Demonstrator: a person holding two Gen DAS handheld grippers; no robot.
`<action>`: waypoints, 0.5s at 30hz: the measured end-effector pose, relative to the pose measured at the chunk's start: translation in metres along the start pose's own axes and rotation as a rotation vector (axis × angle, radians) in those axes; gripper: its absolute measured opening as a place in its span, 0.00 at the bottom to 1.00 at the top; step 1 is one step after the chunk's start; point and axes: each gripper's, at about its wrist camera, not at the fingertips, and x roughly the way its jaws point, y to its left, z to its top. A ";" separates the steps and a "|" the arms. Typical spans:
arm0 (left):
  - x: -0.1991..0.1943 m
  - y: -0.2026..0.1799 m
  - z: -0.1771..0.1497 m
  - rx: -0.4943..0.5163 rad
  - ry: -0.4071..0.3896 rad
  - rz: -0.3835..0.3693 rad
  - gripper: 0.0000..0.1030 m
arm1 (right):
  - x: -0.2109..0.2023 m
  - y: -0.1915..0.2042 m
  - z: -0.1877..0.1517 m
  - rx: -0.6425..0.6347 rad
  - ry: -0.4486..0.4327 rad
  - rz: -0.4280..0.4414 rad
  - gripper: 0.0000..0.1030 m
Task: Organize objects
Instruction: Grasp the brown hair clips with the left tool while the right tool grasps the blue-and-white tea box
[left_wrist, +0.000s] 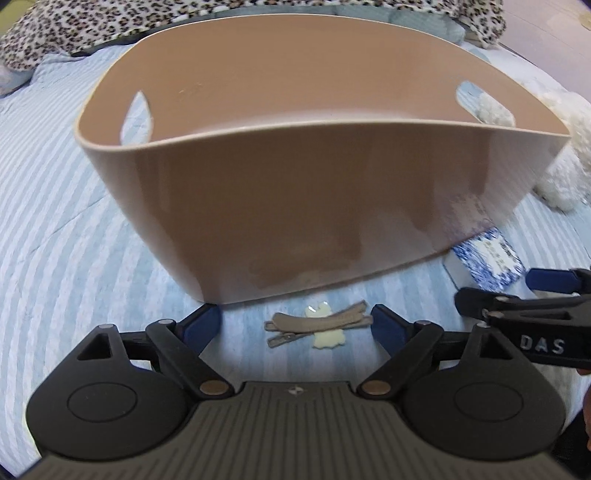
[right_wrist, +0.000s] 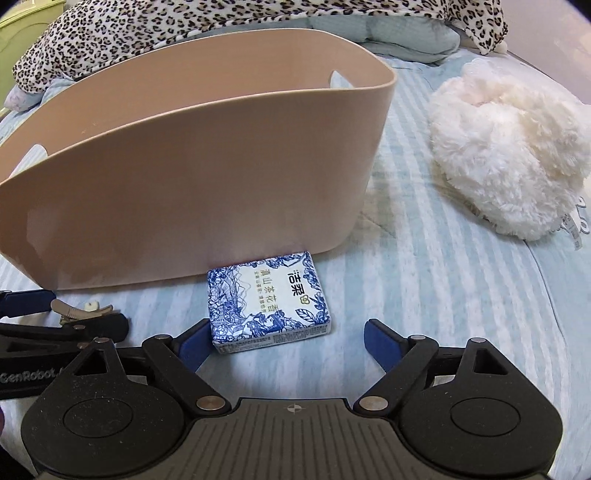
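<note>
Nearest to me, my left gripper (left_wrist: 295, 326) has its fingers wide apart over the striped bed cover (left_wrist: 74, 240). Between them, not touched by the blue pads, lie two brown hair clips (left_wrist: 317, 320) crossed over a small cream-coloured clip (left_wrist: 327, 339). They rest on the bed just in front of the basket.

My right gripper (right_wrist: 284, 341) also has its fingers apart. A pack of tissues (right_wrist: 267, 301) with a blue flower print lies flat on the bed between them, closer to the left finger. I cannot tell if that finger touches the pack; the right finger is clearly apart from it. The far edge of the pack is against the basket wall.

Behind these small things stands the beige plastic basket (left_wrist: 314, 206), upright, with a cut-out handle in each end. Its visible inside is bare.

To the right of the basket lies a white fluffy plush thing (right_wrist: 506, 147), apart from it. At the far end of the bed there is a leopard-print blanket (right_wrist: 184, 33).
</note>
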 end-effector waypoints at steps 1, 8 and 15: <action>0.000 0.001 0.000 0.000 -0.006 0.005 0.80 | 0.000 0.001 0.000 -0.004 -0.004 0.012 0.87; -0.003 0.018 0.004 -0.027 -0.020 0.043 0.37 | -0.001 0.017 0.000 -0.092 -0.039 0.028 0.68; -0.008 0.044 0.006 -0.069 -0.033 -0.012 0.15 | -0.004 0.016 -0.003 -0.108 -0.044 0.047 0.58</action>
